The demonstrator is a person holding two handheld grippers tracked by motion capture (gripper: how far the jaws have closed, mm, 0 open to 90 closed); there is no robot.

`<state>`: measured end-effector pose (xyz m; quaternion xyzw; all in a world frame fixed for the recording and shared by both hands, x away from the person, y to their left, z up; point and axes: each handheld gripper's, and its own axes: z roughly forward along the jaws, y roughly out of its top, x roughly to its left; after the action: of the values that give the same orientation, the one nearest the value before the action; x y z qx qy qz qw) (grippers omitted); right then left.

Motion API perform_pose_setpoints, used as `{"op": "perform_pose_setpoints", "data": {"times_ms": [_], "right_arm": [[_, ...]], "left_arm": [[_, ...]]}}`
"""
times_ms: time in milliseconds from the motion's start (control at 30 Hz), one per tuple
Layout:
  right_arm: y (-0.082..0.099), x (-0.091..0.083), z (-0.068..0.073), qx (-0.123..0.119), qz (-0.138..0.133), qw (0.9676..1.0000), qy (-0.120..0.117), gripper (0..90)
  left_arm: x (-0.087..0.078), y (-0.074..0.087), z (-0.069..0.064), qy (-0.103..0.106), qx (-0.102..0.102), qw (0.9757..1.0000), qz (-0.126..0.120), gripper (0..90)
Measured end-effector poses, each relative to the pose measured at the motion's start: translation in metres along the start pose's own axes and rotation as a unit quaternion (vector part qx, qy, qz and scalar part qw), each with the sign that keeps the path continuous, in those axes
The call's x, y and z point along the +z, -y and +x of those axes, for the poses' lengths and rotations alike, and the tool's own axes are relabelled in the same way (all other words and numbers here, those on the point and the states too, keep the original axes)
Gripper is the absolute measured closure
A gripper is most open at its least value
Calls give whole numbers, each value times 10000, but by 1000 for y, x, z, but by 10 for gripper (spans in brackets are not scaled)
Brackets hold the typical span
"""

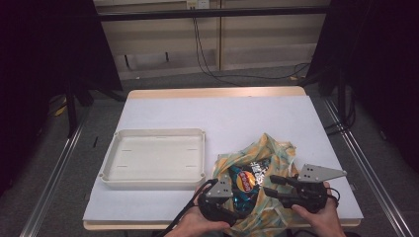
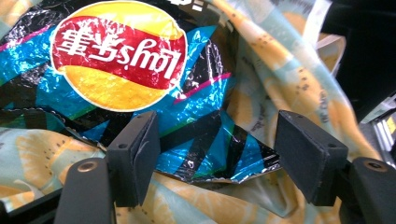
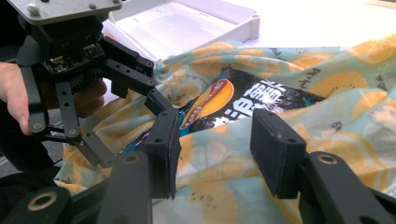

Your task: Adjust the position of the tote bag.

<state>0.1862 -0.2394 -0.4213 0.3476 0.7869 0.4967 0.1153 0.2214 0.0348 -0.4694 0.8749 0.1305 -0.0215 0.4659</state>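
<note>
glossy foil chip bag (image 2: 140, 79), matt cloth bag (image 3: 327, 79) — soft

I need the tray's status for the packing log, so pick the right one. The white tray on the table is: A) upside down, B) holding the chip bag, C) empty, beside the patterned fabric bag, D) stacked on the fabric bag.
C: the white tray sits upright with a bare floor, left of the patterned fabric bag, while the chip bag lies inside that fabric bag.
</note>
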Motion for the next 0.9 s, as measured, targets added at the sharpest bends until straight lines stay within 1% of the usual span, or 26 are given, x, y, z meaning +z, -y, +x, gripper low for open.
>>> {"op": "perform_pose_setpoints", "data": {"times_ms": [33, 100, 167, 233, 267, 300, 333, 367, 467, 500, 533, 567, 600, 633, 667, 700, 733, 767, 800, 833, 867, 900], "right_arm": [[0, 0, 0, 8, -1, 10000, -1, 527], [0, 0, 0, 11, -1, 10000, -9, 527], [0, 1, 0, -4, 8, 10000, -18, 527], [0, 1, 0, -16, 0, 10000, -33, 527], [0, 1, 0, -18, 7, 10000, -31, 527], [0, 1, 0, -29, 20, 10000, -24, 526], [0, 2, 0, -26, 31, 10000, -21, 526], [0, 2, 0, -14, 42, 10000, -7, 526], [0, 2, 0, 7, 29, 10000, 10, 525], [0, 2, -1, 12, 34, 10000, 7, 525], [0, 2, -1, 13, 38, 10000, 17, 525], [1, 2, -1, -4, 49, 10000, 21, 525], [1, 3, -1, -10, 72, 10000, 43, 525], [1, 3, -1, 2, 80, 10000, 46, 525], [1, 3, -2, 11, 84, 10000, 35, 526], [1, 3, -2, 23, 80, 10000, 45, 530], [1, 4, -3, 41, 81, 10000, 32, 532], [1, 4, -3, 40, 80, 10000, 25, 532], [1, 4, -2, 31, 83, 10000, 31, 532], [1, 4, -2, 18, 91, 9999, 44, 531], [1, 4, -2, 16, 92, 9999, 47, 531], [1, 5, -2, 19, 102, 9999, 50, 531]], "left_arm": [[1, 0, 0, -21, 39, 10000, 58, 312], [3, 3, 0, -63, 79, 9999, 90, 310], [6, 5, 1, -46, 94, 9999, 121, 310], [8, 6, 1, -75, 74, 9998, 147, 315], [7, 6, 1, -88, 141, 9997, 192, 316], [8, 6, 0, -99, 133, 9997, 158, 315], [9, 7, 0, -105, 212, 9995, 215, 315], [9, 7, 0, -133, 230, 9994, 238, 314], [11, 10, -2, -153, 322, 9991, 208, 312], [12, 10, -2, -197, 361, 9989, 213, 312], [12, 10, -3, -222, 392, 9986, 276, 310], [13, 11, -3, -236, 409, 9986, 235, 309], [14, 11, -4, -274, 485, 9981, 261, 308], [14, 11, -5, -296, 494, 9980, 260, 308], [14, 11, -5, -300, 503, 9978, 313, 308], [15, 11, -4, -258, 470, 9981, 297, 309], [15, 10, -4, -332, 429, 9978, 382, 314], [16, 10, -5, -344, 498, 9972, 435, 318], [16, 9, -6, -374, 524, 9969, 446, 321], [16, 9, -5, -338, 536, 9967, 507, 339], [16, 10, -5, -293, 472, 9973, 483, 388], [16, 10, -3, -243, 399, 9980, 420, 408]]}}
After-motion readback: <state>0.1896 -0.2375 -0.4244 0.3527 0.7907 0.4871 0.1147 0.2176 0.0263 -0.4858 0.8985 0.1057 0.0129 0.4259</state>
